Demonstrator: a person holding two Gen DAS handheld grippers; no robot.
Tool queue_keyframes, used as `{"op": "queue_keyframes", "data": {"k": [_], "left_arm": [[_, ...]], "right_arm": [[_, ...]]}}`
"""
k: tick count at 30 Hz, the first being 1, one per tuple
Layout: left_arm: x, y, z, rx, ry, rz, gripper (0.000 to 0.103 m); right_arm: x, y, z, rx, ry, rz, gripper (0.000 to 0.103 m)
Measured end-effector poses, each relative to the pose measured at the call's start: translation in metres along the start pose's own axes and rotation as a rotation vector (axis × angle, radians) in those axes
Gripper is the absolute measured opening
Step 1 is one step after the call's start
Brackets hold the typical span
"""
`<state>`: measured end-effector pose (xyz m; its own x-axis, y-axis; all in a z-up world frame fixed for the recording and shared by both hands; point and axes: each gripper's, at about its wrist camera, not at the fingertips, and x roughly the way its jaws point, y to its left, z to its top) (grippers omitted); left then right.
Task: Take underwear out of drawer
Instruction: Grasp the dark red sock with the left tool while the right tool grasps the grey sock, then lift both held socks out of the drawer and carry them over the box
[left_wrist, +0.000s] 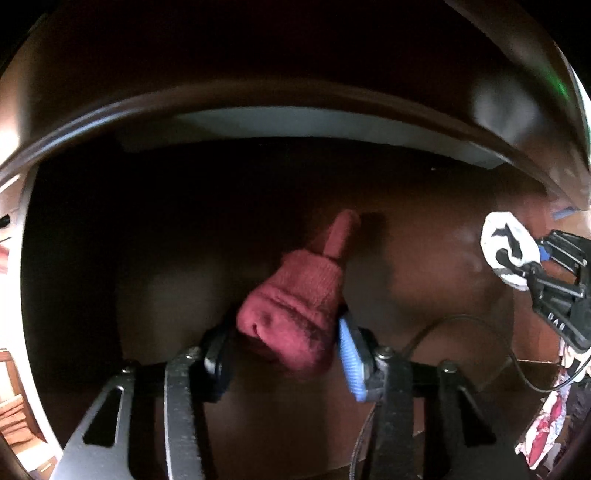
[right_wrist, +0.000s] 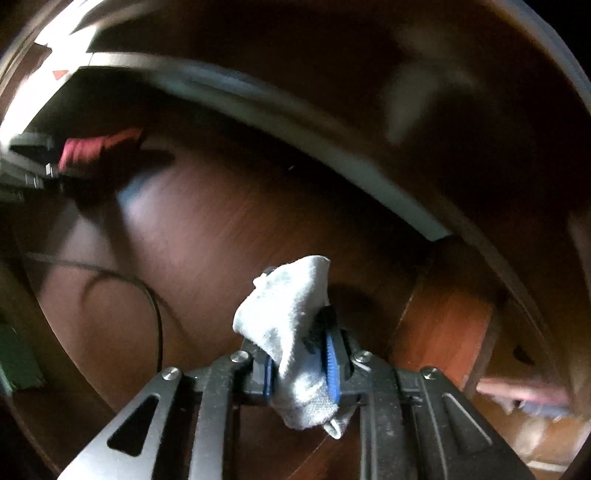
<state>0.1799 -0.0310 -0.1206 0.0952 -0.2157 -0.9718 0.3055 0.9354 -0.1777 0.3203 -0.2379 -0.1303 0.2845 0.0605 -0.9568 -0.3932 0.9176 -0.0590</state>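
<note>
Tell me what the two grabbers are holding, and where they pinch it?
The left gripper pinches a red knitted bundle at its near, thick end. The right gripper pinches a white cloth piece around its middle.

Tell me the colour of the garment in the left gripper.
Dark red, clearest in the left wrist view.

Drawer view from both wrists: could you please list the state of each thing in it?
Drawer: open, brown floor mostly bare.
Red garment: bunched, pinched between the left gripper's pads.
White garment: crumpled, clamped in the right gripper.
Left gripper: shut on the red garment.
Right gripper: shut on the white garment.
</note>
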Motion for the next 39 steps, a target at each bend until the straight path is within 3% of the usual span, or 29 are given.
{"op": "queue_keyframes", "data": {"k": [3,8,11,15,18,22,29,34,39], "left_arm": [[-0.005,0.001,-0.001,-0.004,-0.017,-0.023,0.041],[-0.022,0.009,0.004,0.008,-0.136,-0.005,0.041],[-0.038,0.012,-0.006,-0.027,-0.211,-0.002,0.041],[-0.060,0.018,-0.010,-0.074,-0.285,-0.024,0.041],[-0.065,0.009,-0.019,-0.058,-0.353,0.006,0.041],[-0.066,-0.005,-0.023,-0.060,-0.420,0.040,0.041],[-0.061,-0.022,-0.032,-0.064,-0.444,0.055,0.041],[-0.062,-0.033,-0.042,-0.056,-0.458,0.050,0.041],[-0.075,-0.023,-0.065,-0.016,-0.515,0.085,0.041]], "right_arm": [[-0.013,-0.013,-0.004,0.097,-0.038,0.116,0.022],[-0.045,-0.008,-0.009,0.167,-0.129,0.224,0.021],[-0.059,-0.008,-0.017,0.287,-0.234,0.335,0.022],[-0.066,-0.003,-0.022,0.408,-0.375,0.425,0.022],[-0.066,0.004,-0.023,0.503,-0.455,0.486,0.022],[-0.056,0.005,-0.020,0.533,-0.521,0.450,0.022],[-0.067,0.024,-0.028,0.574,-0.592,0.431,0.022],[-0.088,0.028,-0.066,0.590,-0.616,0.414,0.022],[-0.107,0.039,-0.070,0.572,-0.639,0.388,0.022]]}}
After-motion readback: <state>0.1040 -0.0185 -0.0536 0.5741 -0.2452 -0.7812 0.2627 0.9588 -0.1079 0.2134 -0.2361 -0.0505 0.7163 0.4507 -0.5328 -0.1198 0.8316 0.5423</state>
